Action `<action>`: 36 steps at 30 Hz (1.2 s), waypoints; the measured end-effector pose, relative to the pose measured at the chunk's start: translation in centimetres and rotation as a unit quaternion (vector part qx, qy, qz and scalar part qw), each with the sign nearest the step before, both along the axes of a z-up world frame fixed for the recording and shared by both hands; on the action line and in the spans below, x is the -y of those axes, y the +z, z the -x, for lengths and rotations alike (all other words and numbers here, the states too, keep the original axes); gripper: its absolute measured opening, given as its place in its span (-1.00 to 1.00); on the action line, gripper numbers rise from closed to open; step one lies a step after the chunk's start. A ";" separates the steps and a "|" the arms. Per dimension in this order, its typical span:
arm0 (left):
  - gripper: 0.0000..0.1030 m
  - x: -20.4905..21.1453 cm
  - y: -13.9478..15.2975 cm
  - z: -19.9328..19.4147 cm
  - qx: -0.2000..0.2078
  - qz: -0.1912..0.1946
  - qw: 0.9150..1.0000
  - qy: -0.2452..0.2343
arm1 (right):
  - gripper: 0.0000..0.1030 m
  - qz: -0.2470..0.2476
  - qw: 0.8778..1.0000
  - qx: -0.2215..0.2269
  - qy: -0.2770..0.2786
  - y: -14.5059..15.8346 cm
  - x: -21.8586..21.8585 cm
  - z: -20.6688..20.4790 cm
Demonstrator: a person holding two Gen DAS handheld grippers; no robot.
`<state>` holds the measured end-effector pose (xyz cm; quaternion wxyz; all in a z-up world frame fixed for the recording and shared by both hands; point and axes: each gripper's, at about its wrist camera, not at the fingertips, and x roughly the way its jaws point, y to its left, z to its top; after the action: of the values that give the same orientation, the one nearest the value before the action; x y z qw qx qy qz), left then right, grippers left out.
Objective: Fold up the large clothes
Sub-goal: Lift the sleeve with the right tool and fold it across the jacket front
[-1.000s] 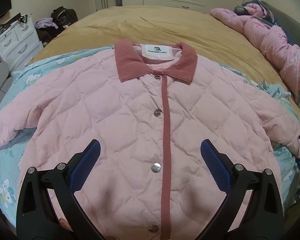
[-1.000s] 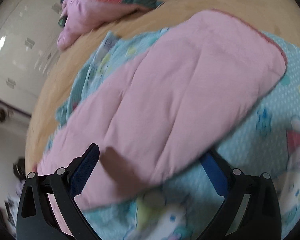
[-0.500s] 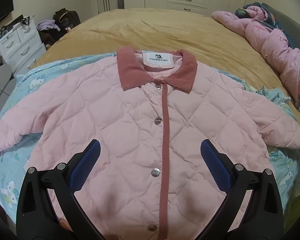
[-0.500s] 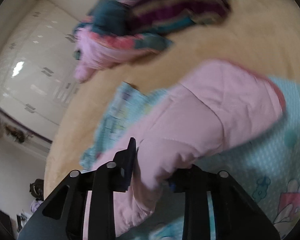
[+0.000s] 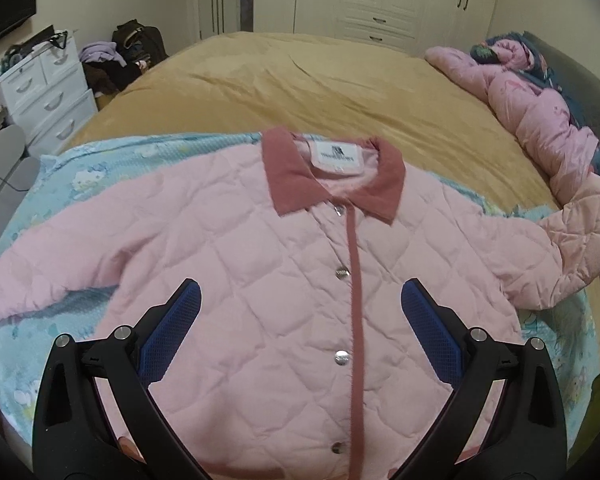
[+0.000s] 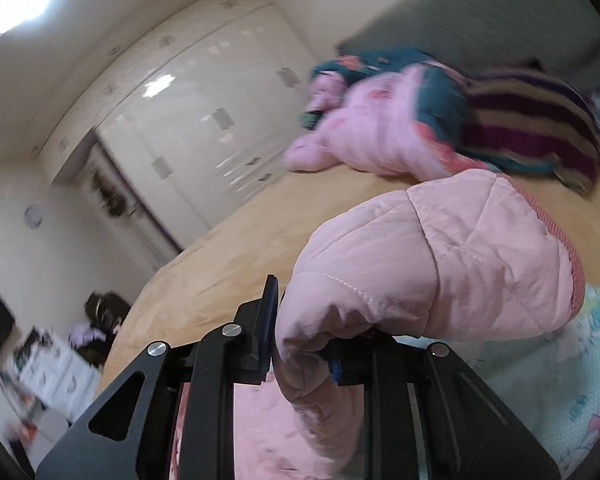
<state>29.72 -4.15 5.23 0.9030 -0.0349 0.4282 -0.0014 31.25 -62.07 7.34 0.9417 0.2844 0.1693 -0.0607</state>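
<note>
Jacket: the pink quilted jacket (image 5: pixel 284 280) lies buttoned, front up, on the blue sheet (image 5: pixel 72 168), collar toward 12 o'clock, spread for folding.
Right gripper (image 6: pixel 300 344): jaws closing, pinching the sleeve (image 6: pixel 432 264) near its cuff, raised at 3 o'clock, probably to fold inward.
Left gripper (image 5: pixel 300 336): spread wide, empty, angled down above the jacket's front.

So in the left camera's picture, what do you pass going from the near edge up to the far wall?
Pink quilted jacket → its dark pink collar → tan bedspread → white wardrobe.
</note>
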 end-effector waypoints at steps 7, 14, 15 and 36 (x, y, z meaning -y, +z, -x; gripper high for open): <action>0.82 -3.7 2.6 0.3 0.024 0.018 0.999 0.014 | -0.61 0.049 0.996 0.013 0.075 1.9 -8.9 -2.7; 0.82 -7.3 3.4 0.4 0.037 0.056 0.997 0.033 | -0.61 0.077 0.987 0.003 0.138 2.0 -16.8 -4.6; 0.82 -7.8 3.4 0.5 0.039 0.063 0.997 0.036 | -0.61 0.083 0.986 0.000 0.147 1.9 -17.8 -4.9; 0.82 -11.1 -2.7 0.5 -0.003 0.127 0.991 0.031 | -0.27 0.066 0.938 -0.170 0.296 -12.3 -34.5 -7.0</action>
<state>29.25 6.97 2.51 0.8894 -0.1624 0.4263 -0.0271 38.29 -27.57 -4.94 0.8909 0.1440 0.3991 0.1623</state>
